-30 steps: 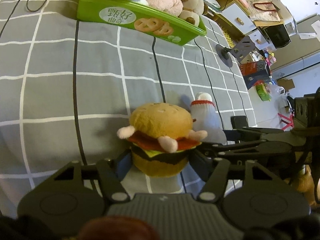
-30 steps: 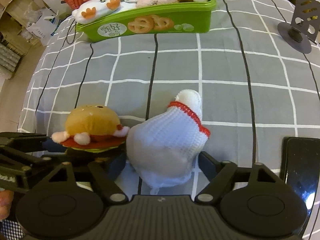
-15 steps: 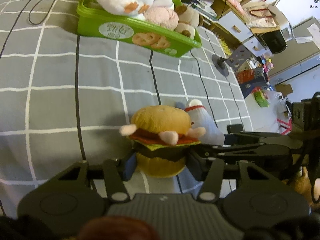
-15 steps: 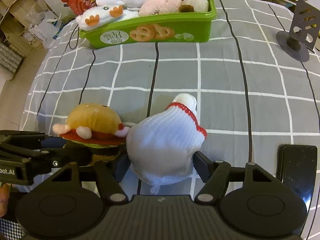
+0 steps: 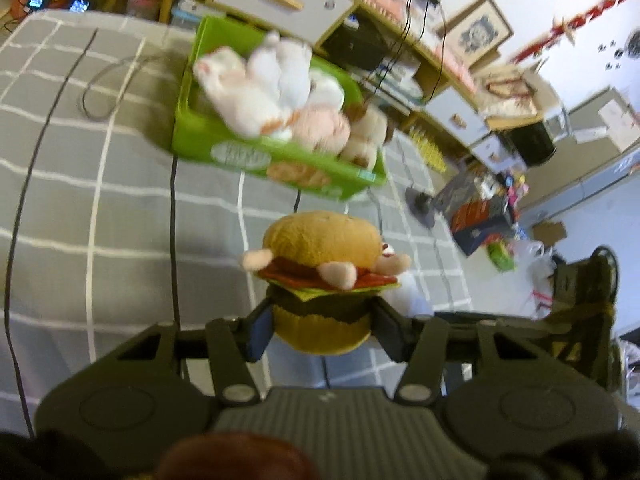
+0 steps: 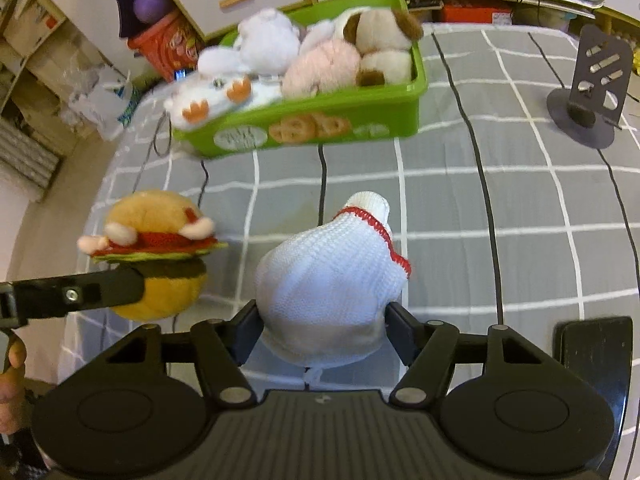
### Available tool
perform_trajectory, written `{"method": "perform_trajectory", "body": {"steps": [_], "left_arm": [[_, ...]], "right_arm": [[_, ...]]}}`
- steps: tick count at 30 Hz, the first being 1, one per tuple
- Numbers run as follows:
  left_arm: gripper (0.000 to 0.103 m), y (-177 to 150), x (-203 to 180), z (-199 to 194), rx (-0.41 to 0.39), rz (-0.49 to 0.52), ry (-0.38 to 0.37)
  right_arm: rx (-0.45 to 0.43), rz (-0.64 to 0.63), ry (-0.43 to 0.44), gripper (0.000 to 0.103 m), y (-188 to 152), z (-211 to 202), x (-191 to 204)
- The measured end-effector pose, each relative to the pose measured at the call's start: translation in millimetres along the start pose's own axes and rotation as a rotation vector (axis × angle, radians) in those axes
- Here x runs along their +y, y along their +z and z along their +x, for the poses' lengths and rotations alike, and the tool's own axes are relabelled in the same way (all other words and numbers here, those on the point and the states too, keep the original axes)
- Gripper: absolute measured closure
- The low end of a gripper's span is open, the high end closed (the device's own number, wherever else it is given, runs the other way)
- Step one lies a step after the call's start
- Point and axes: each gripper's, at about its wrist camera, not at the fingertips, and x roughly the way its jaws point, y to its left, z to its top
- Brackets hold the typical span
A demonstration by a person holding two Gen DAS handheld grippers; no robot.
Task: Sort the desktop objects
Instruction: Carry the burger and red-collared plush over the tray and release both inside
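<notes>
A burger plush [image 5: 320, 264] hangs above the grey checked cloth [image 5: 100, 200], and my left gripper [image 5: 320, 328] is shut on its lower bun. From the right wrist view the same burger [image 6: 156, 256] floats at the left with a left finger [image 6: 80, 292] across it. My right gripper [image 6: 324, 332] has a white knitted bowling-pin plush [image 6: 332, 272] with a red collar between its pads. Its jaws are closing and press on the pin's fat base. The green bin [image 6: 400, 120] stands beyond both toys at the far edge, also seen as the green bin [image 5: 240, 156].
Several plush animals [image 6: 320, 60] fill the bin. A dark phone [image 6: 596, 352] lies at the near right and a grey metal stand [image 6: 592, 92] at the far right. Black cables [image 5: 172, 240] cross the cloth. Drawers and shelves stand behind the table.
Both grippers have risen with their toys off the cloth. The left one tilted up, bringing the bin and shelves more into view. Both pairs of jaws narrowed on the plush.
</notes>
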Motion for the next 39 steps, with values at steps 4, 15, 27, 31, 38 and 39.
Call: {"method": "perform_trajectory", "body": {"steps": [4,15,27,31,38,39], "left_arm": [[0.052,16,-1,-12,-0.059,-0.016,-0.018],[0.052,59,18,-20,-0.201,-0.139,0.000],[0.052,102,27,-16,-0.339,-0.153,0.116],[0.052,119,24,-9,-0.325,-0.142,0.151],[0.052,164,14,6,-0.332,-0.078,0.186],[0.052,169,13,11,-0.329,-0.070,0.191]], "right_arm": [[-0.033,0.027,0.014,0.036,14,-1,0],[-0.125,0.091,0.083,0.036,56,6,7],[-0.188,0.184,0.157,0.036,92,10,3],[-0.192,0.198,0.155,0.036,109,10,3],[-0.219,0.195,0.138,0.036,132,7,6],[-0.220,0.195,0.141,0.036,133,8,6]]}}
